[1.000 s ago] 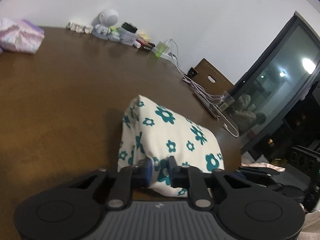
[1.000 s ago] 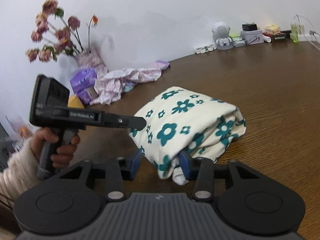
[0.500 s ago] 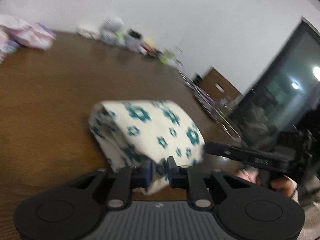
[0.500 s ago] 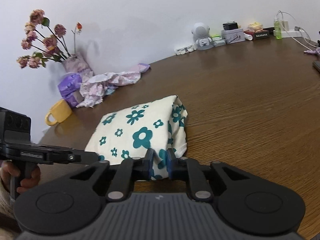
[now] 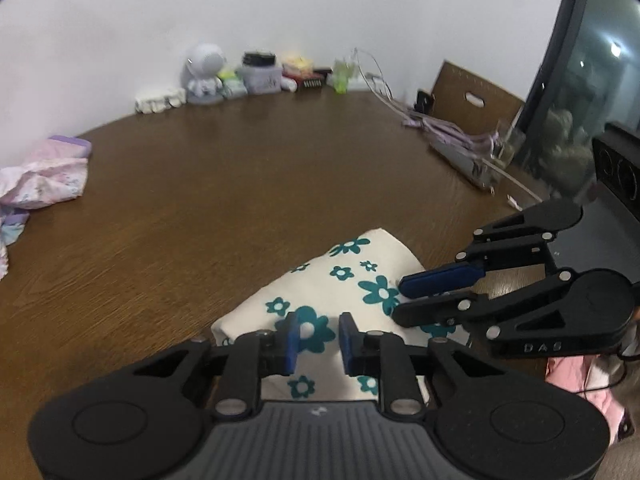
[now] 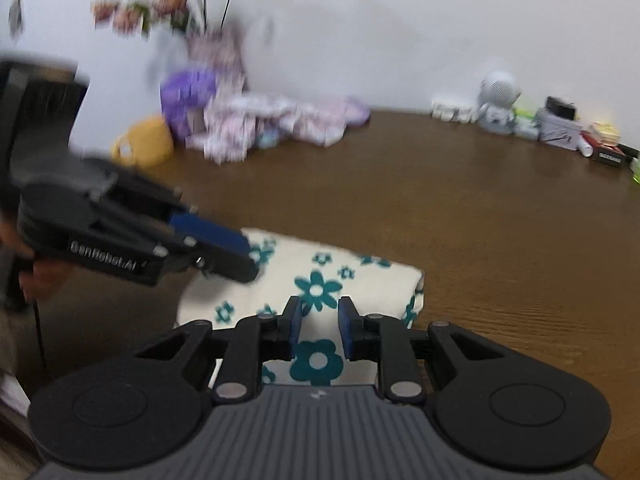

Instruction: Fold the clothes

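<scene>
A folded cream cloth with teal flowers [image 5: 352, 276] lies flat on the brown table [image 5: 240, 184]. My left gripper [image 5: 319, 338] hovers over the cloth's near edge, open by a narrow gap with nothing pinched between the blue pads. From the right, the right gripper [image 5: 400, 296] reaches over the cloth's right side. In the right wrist view the same cloth [image 6: 340, 276] lies under my right gripper [image 6: 319, 328], also open by a small gap, not holding it. The left gripper [image 6: 248, 258] comes in from the left, blurred, over the cloth's far left corner.
A heap of pink and purple clothes [image 6: 280, 120], a yellow mug [image 6: 146, 142] and a vase of dried flowers [image 6: 212, 52] stand at the table's back left. Small items with a white robot figure [image 5: 204, 74] line the wall. Cables [image 5: 448, 136] run along the right edge.
Both grippers were shut on the floral cloth half a second ago and have now let go. The cloth has been set down flat near the table's front edge.
</scene>
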The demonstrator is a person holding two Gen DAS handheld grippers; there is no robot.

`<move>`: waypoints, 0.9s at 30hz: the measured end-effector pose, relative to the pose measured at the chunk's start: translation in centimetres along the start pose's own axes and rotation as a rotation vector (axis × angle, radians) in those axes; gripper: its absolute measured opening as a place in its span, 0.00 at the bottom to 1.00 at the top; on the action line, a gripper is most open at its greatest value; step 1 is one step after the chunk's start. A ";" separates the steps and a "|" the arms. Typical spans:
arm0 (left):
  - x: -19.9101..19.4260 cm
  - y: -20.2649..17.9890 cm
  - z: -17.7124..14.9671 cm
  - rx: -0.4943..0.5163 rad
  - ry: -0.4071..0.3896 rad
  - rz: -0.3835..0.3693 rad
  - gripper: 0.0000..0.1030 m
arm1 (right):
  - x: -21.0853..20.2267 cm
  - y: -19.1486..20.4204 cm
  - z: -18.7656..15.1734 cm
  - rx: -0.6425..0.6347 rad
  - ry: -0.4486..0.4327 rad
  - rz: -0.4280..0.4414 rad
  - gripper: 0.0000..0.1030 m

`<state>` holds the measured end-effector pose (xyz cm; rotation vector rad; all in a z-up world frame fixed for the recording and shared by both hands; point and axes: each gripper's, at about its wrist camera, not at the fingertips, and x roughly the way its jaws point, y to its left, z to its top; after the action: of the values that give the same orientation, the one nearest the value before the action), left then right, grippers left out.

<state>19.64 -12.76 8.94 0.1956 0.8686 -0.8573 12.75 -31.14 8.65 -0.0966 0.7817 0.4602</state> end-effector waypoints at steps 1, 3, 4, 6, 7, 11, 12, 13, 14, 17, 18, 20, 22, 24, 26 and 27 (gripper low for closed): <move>0.3 0.1 0.1 0.010 0.023 -0.003 0.17 | 0.4 0.1 0.1 -0.008 0.024 0.000 0.19; 1.3 0.0 0.3 0.034 0.070 -0.002 0.17 | 1.2 0.1 0.4 -0.011 0.066 0.005 0.19; 1.6 -0.1 0.3 0.049 0.088 0.003 0.17 | 1.5 0.1 0.4 -0.011 0.084 0.011 0.19; 2.3 -0.2 0.4 0.072 0.114 0.014 0.17 | 2.1 0.1 0.5 -0.012 0.114 0.018 0.19; 2.5 -0.3 0.6 0.084 0.121 0.019 0.17 | 2.4 0.1 0.6 -0.016 0.122 0.018 0.19; 1.5 -0.8 1.5 0.125 0.111 0.030 0.17 | 2.6 0.1 0.6 -0.026 0.128 0.019 0.19; 0.9 -1.0 1.9 0.134 0.089 0.033 0.17 | 2.1 -0.1 0.7 -0.021 0.118 0.025 0.19; 0.5 -1.2 2.4 0.142 0.070 0.038 0.17 | 1.5 -0.3 1.1 -0.016 0.101 0.030 0.19; 0.1 -1.3 2.8 0.152 0.055 0.044 0.17 | 1.0 -0.5 1.4 -0.016 0.084 0.028 0.19; 1.3 -1.8 3.5 0.196 0.086 0.061 0.17 | 1.2 -1.3 2.7 -0.019 0.074 -0.002 0.19; 2.1 -1.7 3.5 0.202 0.110 0.063 0.16 | 1.7 -1.6 3.0 -0.016 0.087 -0.005 0.18; 3.5 -1.4 3.3 0.203 0.144 0.055 0.16 | 3.1 -2.1 3.2 -0.011 0.125 -0.006 0.17; 4.1 -1.0 3.3 0.192 0.149 0.045 0.15 | 4.0 -2.6 3.1 -0.007 0.141 -0.008 0.17; 4.3 -0.7 3.3 0.183 0.152 0.036 0.15 | 4.5 -3.1 2.8 0.006 0.147 0.000 0.17; 4.1 -0.8 3.5 0.187 0.146 0.037 0.15 | 4.9 -3.7 2.6 0.024 0.151 0.015 0.17; 4.0 -0.8 3.7 0.189 0.140 0.038 0.16 | 5.0 -3.9 2.6 0.030 0.151 0.021 0.17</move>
<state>22.56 -17.35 8.55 0.4400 0.9113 -0.8974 19.16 -32.16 6.69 -0.0963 0.9378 0.4651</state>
